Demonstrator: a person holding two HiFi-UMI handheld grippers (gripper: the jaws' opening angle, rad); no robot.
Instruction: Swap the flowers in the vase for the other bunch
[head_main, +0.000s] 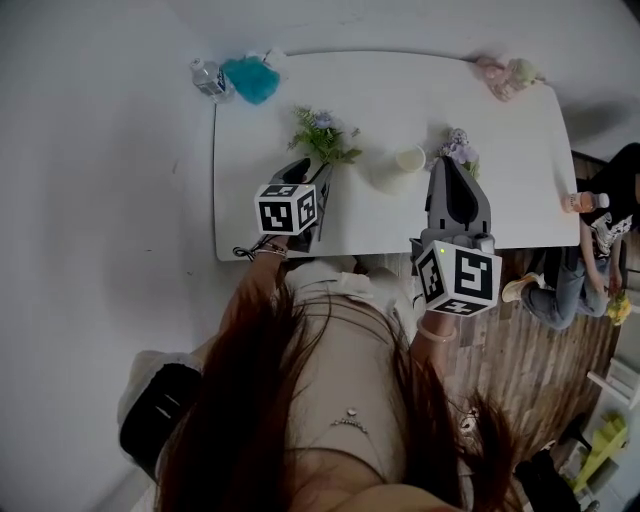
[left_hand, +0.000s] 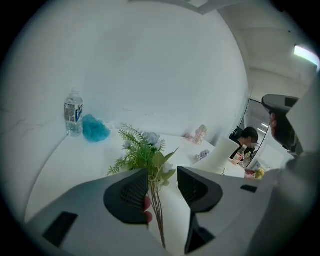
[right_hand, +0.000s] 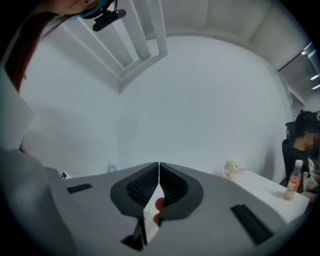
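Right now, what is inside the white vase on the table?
No stems stick out of the white vase; its mouth looks bare. The green bunch and the purple bunch are both outside it. Its depths are hidden by its own wall.

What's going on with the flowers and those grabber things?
A person holds a gripper in each hand over a white table. The left gripper has the stems of the green bunch between its jaws, which stand apart. The right gripper is shut with nothing showing in it, near the purple bunch lying beside the white vase. The vase looks empty right now.
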